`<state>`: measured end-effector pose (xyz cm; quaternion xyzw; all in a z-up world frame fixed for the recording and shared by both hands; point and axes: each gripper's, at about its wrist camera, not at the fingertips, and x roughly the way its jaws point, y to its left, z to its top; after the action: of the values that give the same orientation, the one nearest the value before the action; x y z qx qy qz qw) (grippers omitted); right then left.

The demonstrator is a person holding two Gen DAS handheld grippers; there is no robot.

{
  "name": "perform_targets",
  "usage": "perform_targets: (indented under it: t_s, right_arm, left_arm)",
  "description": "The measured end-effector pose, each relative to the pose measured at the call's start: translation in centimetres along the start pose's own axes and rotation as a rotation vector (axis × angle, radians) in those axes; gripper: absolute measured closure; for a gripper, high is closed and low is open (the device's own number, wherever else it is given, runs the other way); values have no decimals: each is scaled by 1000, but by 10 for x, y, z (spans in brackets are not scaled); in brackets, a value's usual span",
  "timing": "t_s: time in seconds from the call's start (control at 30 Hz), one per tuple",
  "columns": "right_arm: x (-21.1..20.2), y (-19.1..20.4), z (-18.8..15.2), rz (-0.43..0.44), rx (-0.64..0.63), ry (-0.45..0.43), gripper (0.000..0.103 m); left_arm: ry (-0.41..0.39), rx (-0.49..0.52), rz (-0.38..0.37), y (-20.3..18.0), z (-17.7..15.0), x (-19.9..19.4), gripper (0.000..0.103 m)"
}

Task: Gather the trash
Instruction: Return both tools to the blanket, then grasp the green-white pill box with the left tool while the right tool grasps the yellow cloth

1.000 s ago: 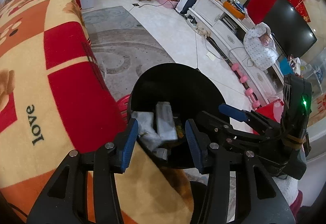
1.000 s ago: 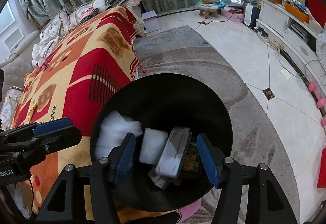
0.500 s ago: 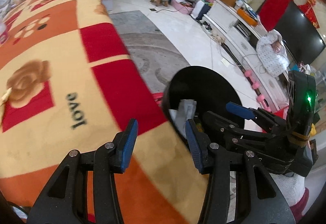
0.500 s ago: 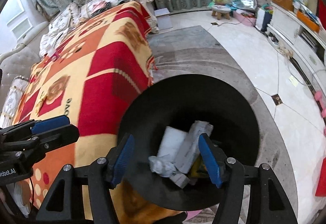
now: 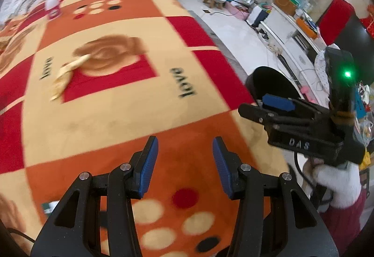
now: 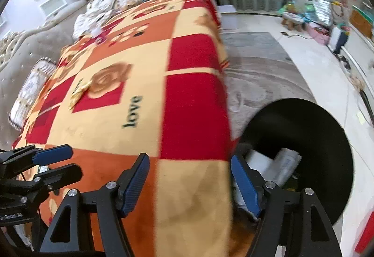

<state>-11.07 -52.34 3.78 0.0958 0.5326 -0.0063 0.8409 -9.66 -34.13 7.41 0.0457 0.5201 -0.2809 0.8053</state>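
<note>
The round black plastic trash bin already holds several pieces: a flat white paper or card packet and a pale crumpled wrapper lean together at its bottom, at the lower right of the right wrist view. So part of the collecting looks done. What is left, as far as the frames show, lies on the red, orange and cream checked fleece blanket that covers the bed or sofa: a yellowish banana peel, limp and splayed in strips, blurred, at the middle left of the left wrist view beside a brown rose pattern. The same peel shows small at the left of the right wrist view. A small pink-and-white bottle stands at the upper left of the left wrist view; whether it counts as trash I cannot tell. A small green-and-white scrap peeks out at the lower left behind the gripper frame.

The left gripper hangs over the blanket with its blue-padded fingers parted and nothing between them. The right gripper has just been opening its fingers wider; they are released and empty, straddling the blanket's edge with the bin just to the right.

The peel is probably the next pick; it sits well apart from both grippers, toward the far side of the blanket
</note>
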Motion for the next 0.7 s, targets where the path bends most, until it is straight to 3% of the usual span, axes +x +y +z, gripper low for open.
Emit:
perform_targets:
  t_s: [0.27,0.43,0.7]
  right_arm:
    - [15,58,7,68,-94,21,32]
    - [23,82,8,94,-133,37,30]
    - [37,116,9,115,-178,69,30]
  left_arm:
    - [2,-35,34,59,-32,-38,56]
    - [24,44,46,85,-58,-54,48]
    - [68,191,87,110,-75,-42,47]
